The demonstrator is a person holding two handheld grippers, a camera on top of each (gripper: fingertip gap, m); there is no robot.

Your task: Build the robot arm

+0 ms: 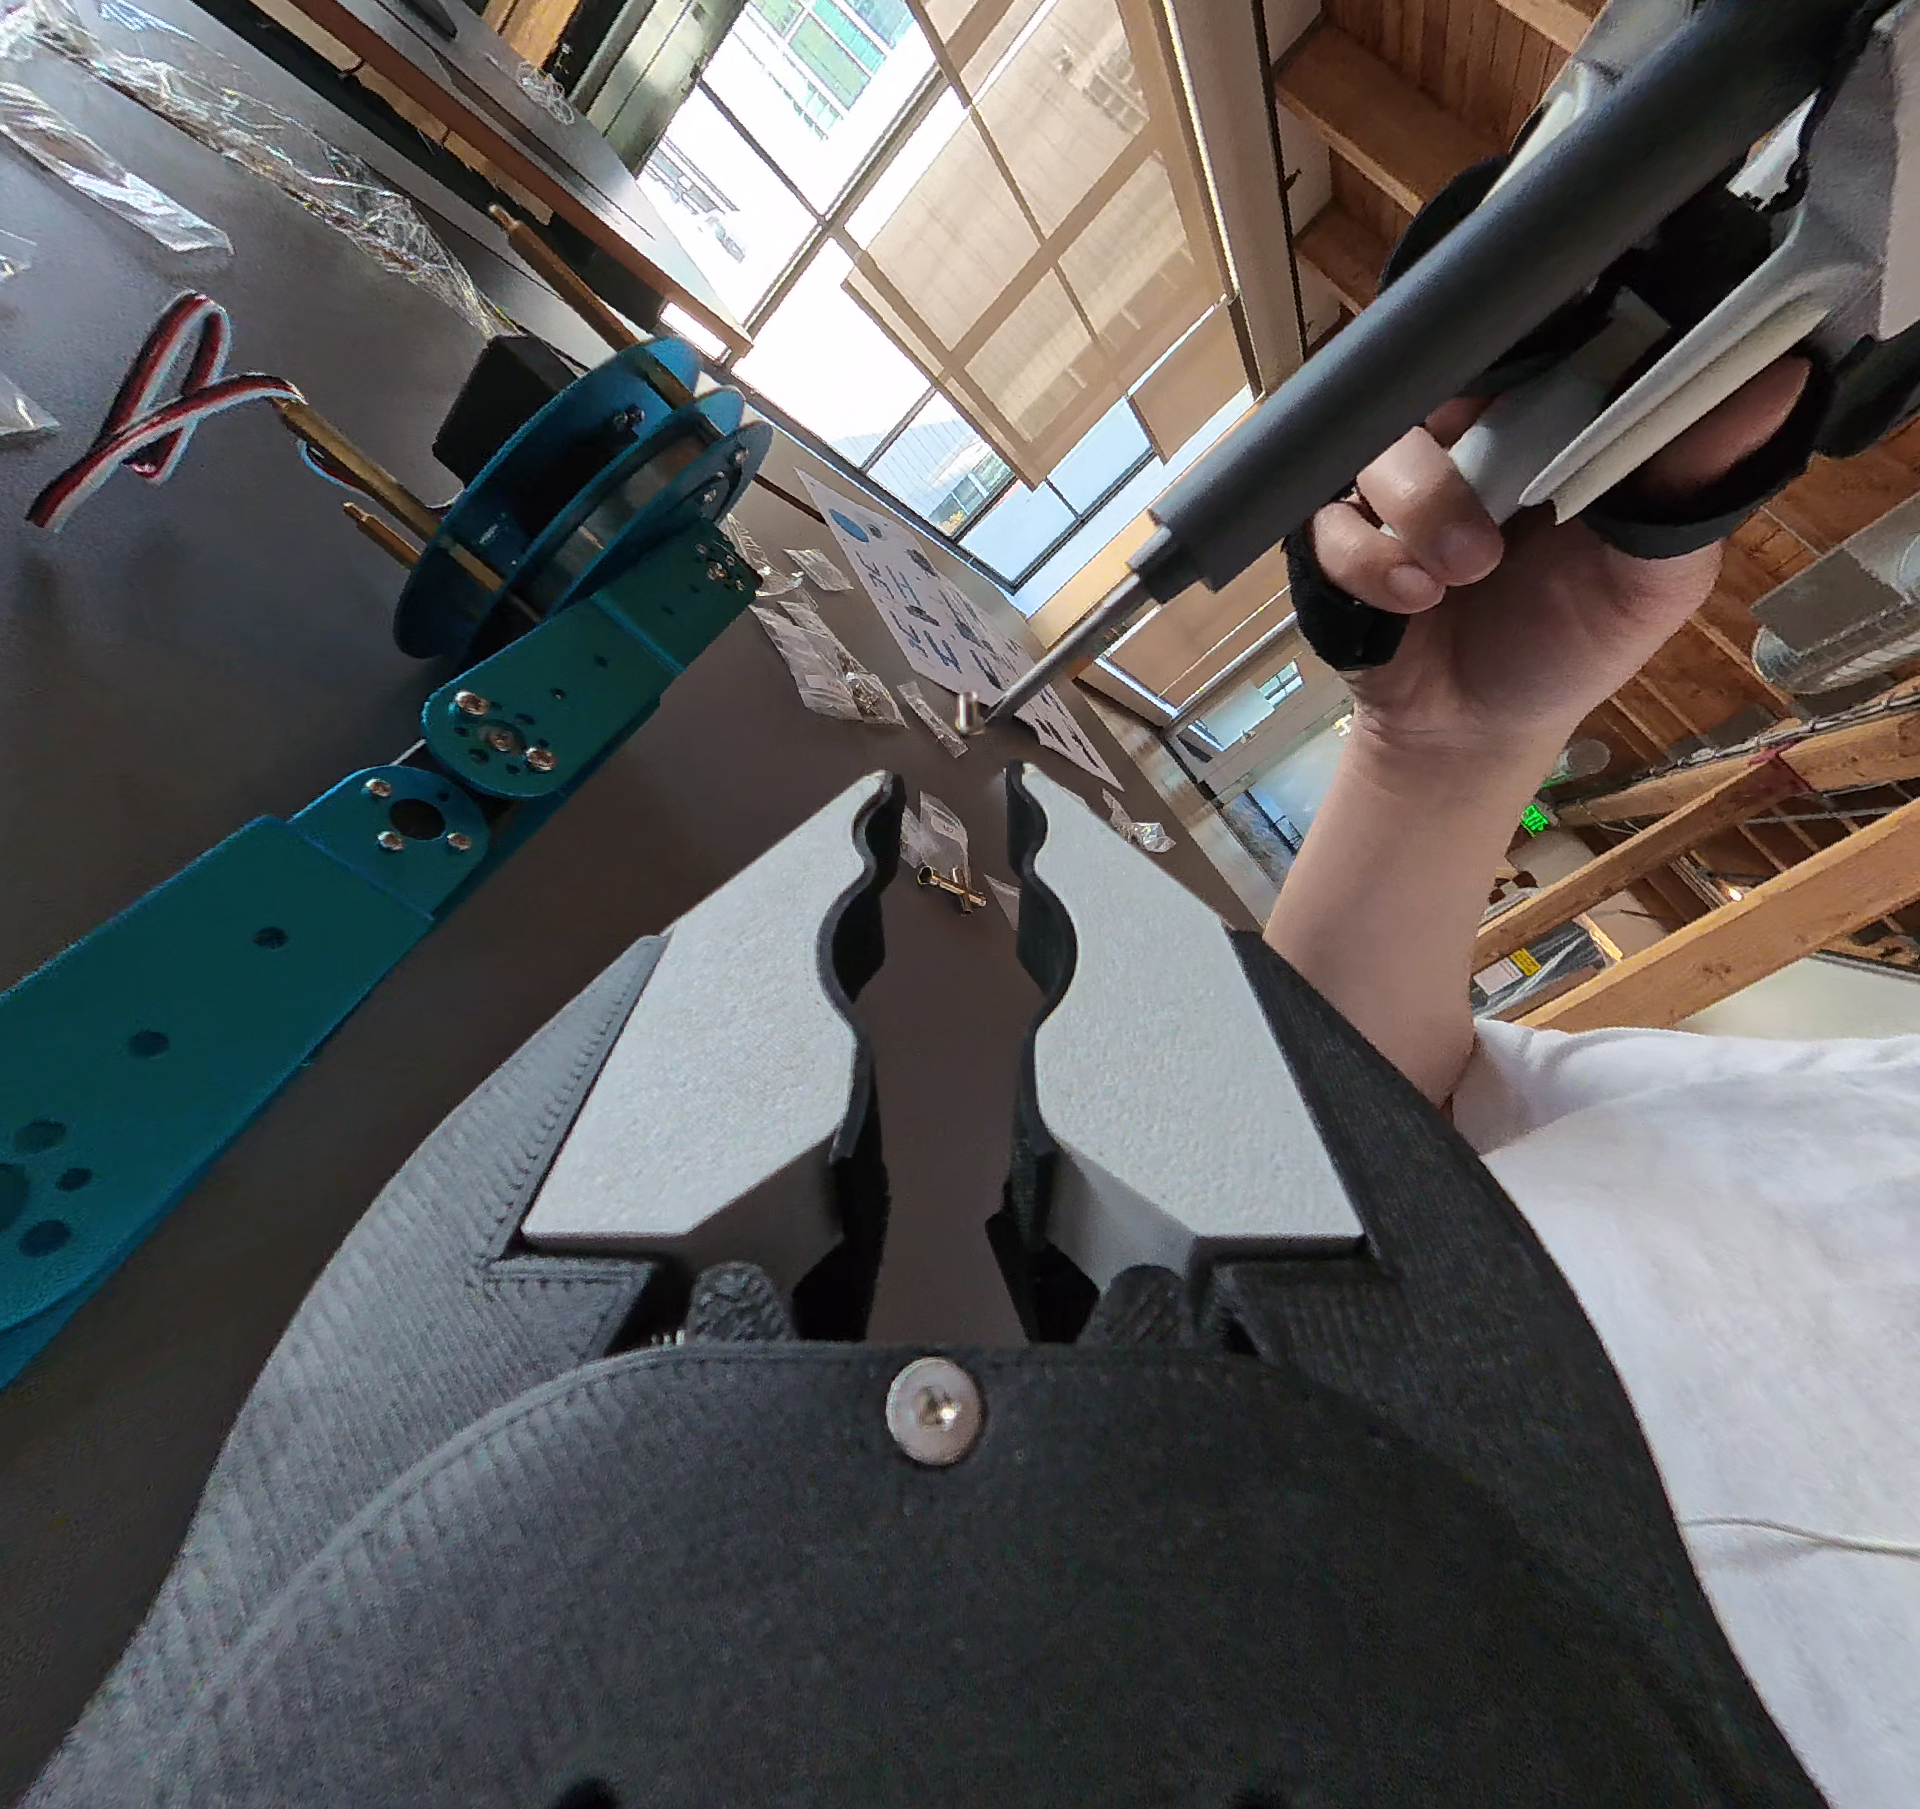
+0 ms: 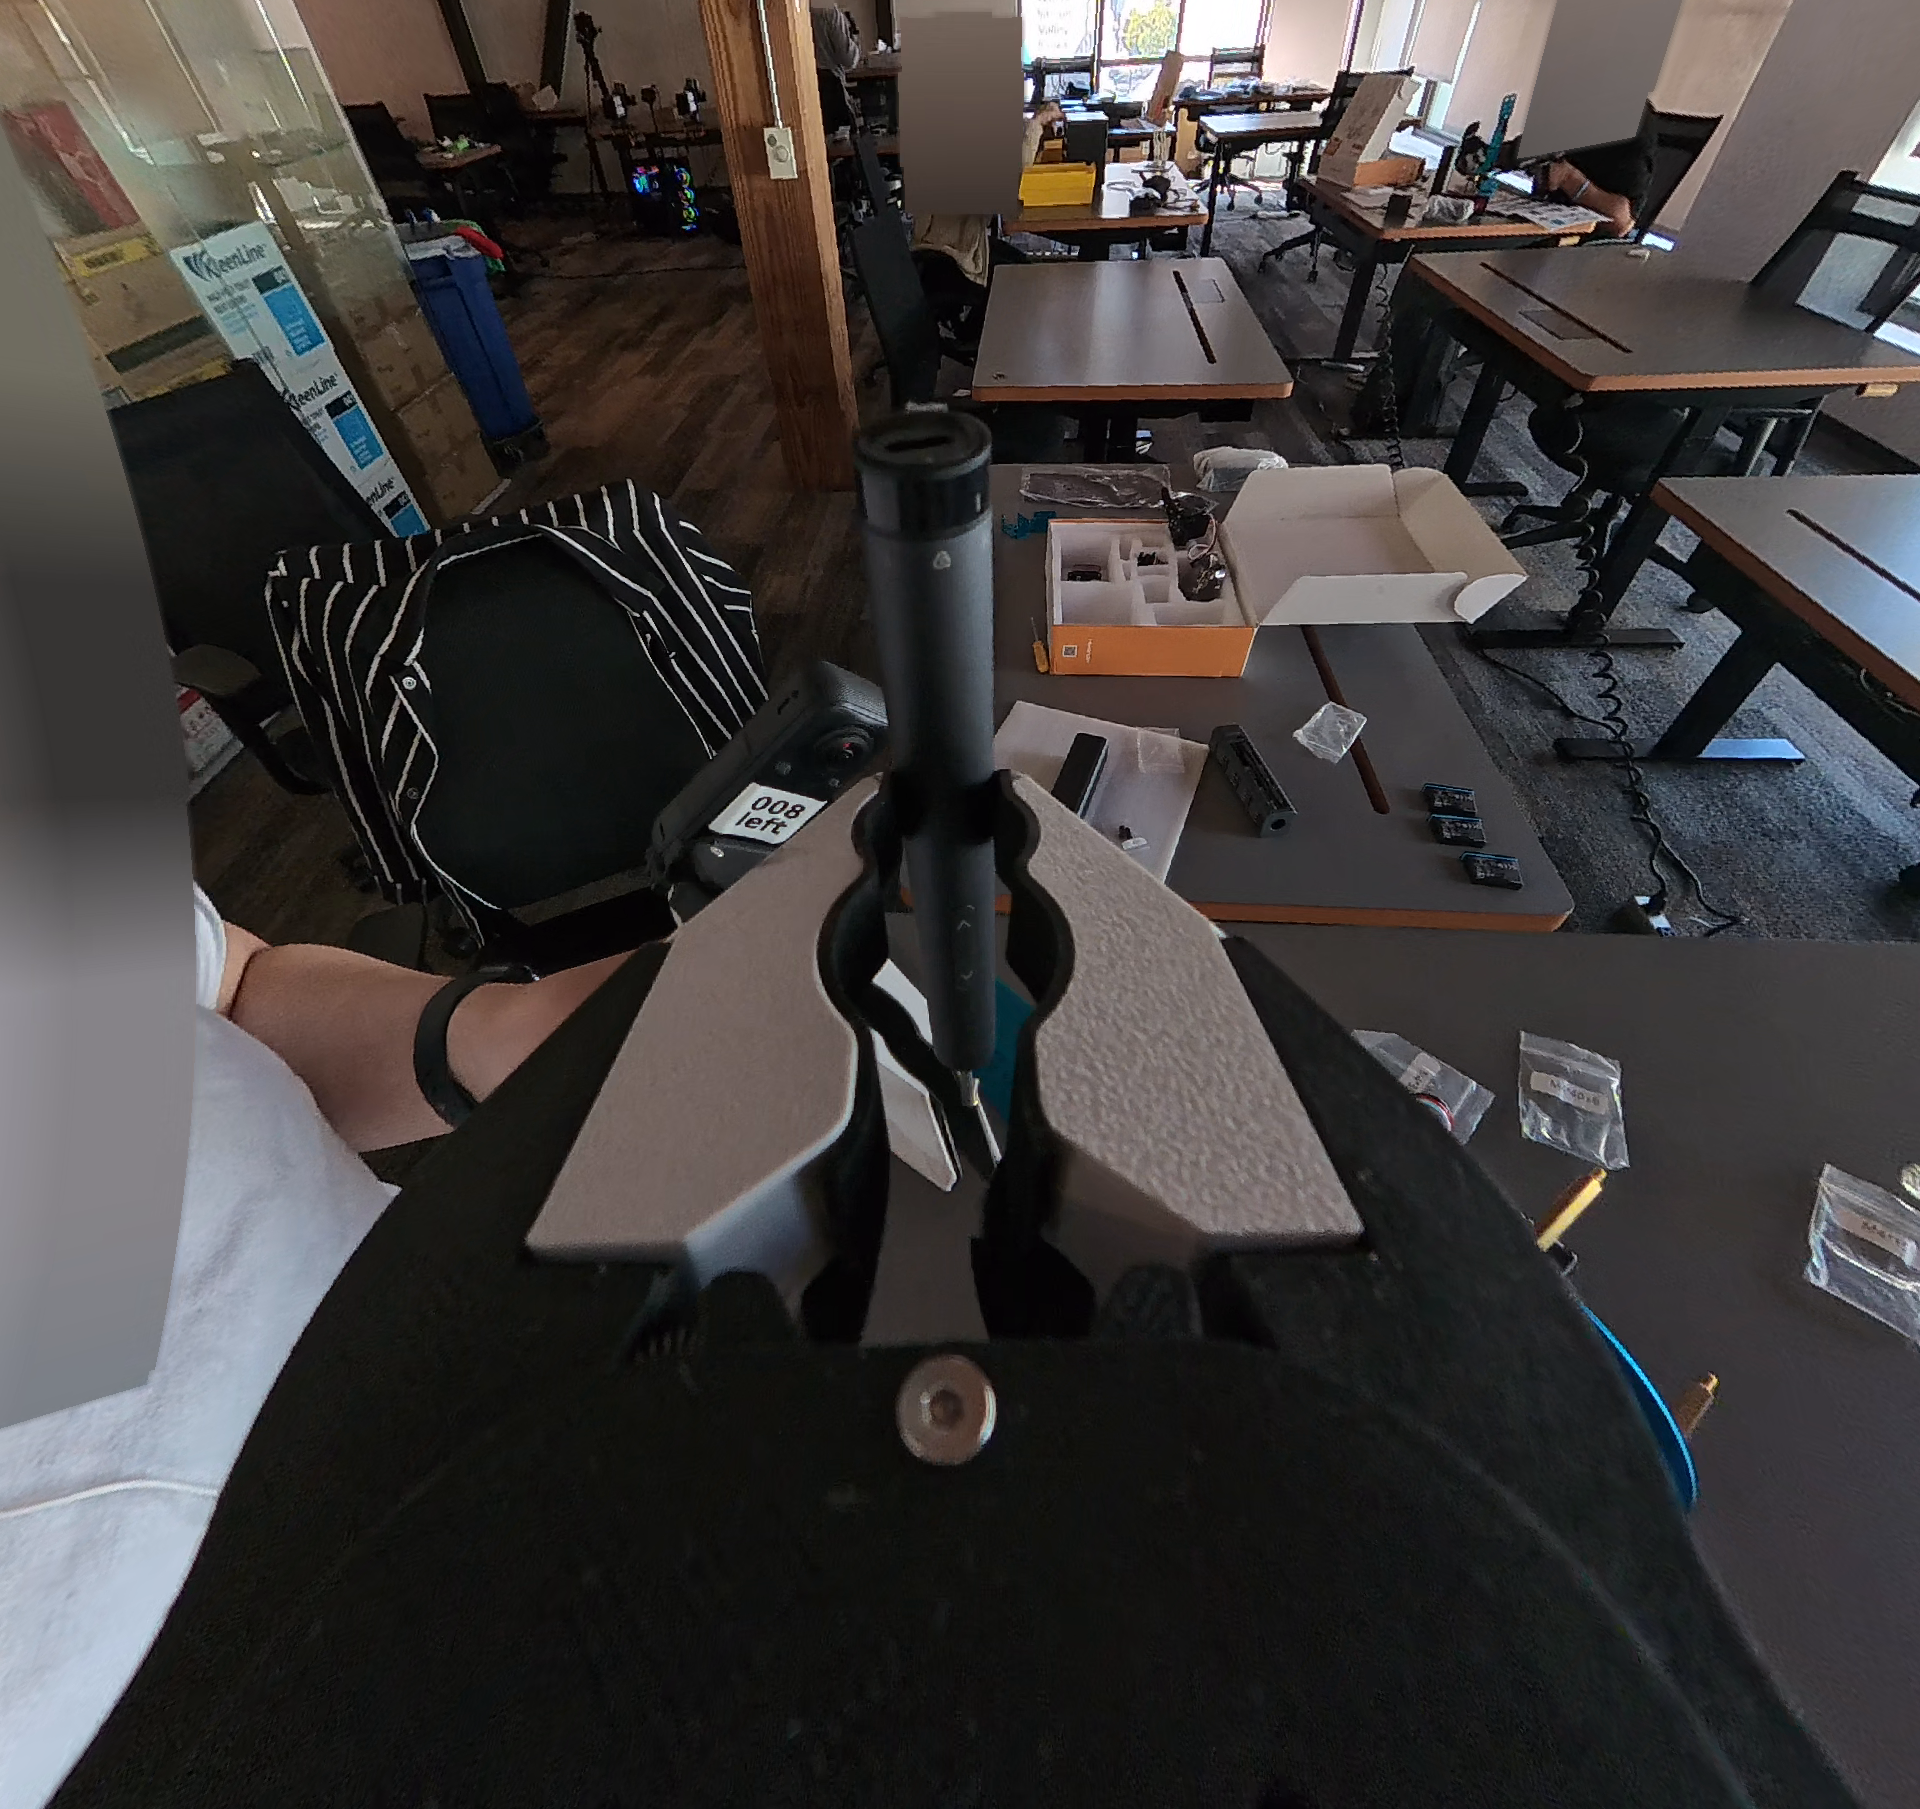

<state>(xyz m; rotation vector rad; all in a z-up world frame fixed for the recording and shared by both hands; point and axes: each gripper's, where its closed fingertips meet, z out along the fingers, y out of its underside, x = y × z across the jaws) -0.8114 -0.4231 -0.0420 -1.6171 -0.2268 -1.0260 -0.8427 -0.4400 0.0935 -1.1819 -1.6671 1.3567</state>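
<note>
Clamping the driver (image 2: 925, 616) tight between the fingers of the right gripper (image 2: 940, 803), with the bit slanting down towards the desk (image 1: 675, 824). Seeming to touch the bit tip to a small screw (image 1: 964, 713) standing on the desk, just beyond the left gripper (image 1: 948, 783). Keeping those fingers apart, gripping nothing, hanging low over the brass standoffs (image 1: 954, 884). Crowding the screw closely from behind: small bags (image 1: 831, 658) and a printed sheet (image 1: 935, 596). Lying near on the left: a blue arm (image 1: 582, 616).
</note>
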